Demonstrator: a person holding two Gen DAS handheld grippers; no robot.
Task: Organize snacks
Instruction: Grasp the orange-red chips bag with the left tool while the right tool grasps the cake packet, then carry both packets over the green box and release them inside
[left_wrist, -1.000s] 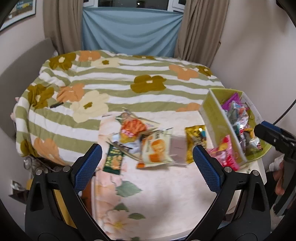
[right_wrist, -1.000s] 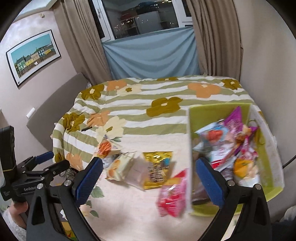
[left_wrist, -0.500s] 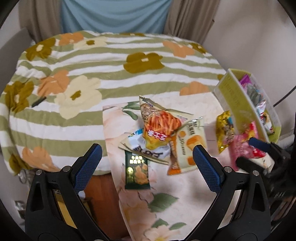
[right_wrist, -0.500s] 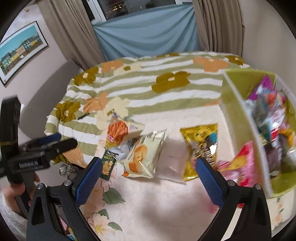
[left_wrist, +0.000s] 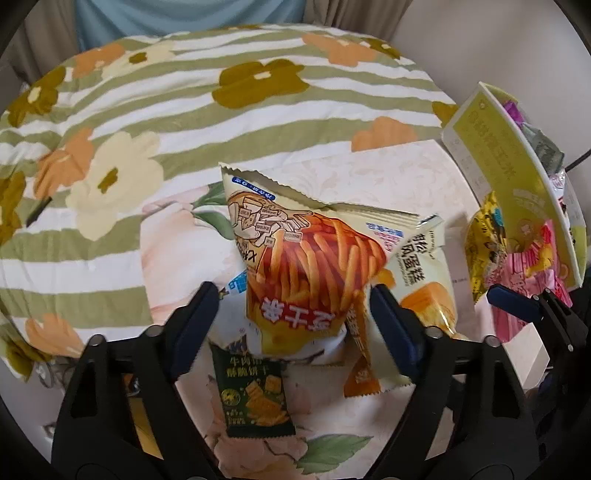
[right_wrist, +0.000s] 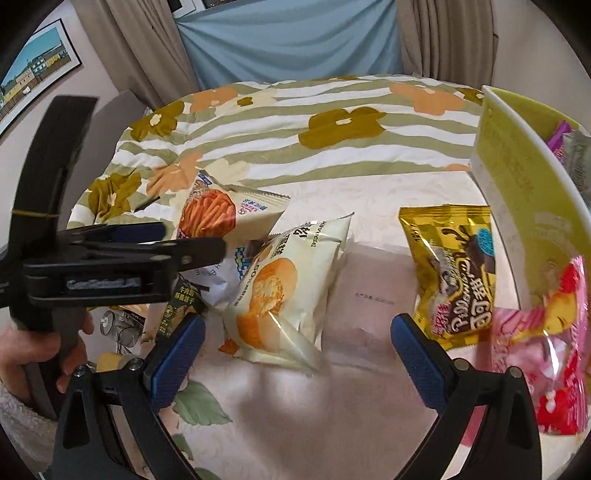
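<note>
Left gripper (left_wrist: 291, 306) jaws just closing, half-wide, straddling fries packet (left_wrist: 306, 266) atop snack pile on table; pads not pressing. Right gripper (right_wrist: 295, 343) wide, empty, above cake packet (right_wrist: 280, 291).

A fries packet (left_wrist: 314, 266), printed with orange fries, lies upside down to the camera and carries large white Chinese characters on a red band, along with "9" on a blue patch. The pale cake packet (left_wrist: 417, 266) beside it reads "蛋糕". A small dark green packet (left_wrist: 255, 395) reads "牛肉" and "饼干" in yellow. The gold packet (right_wrist: 454, 273) shows "Pillows" and Chinese characters, inverted. The yellow-green box (left_wrist: 506, 155) bears pale Chinese lettering too blurred to read.
</note>
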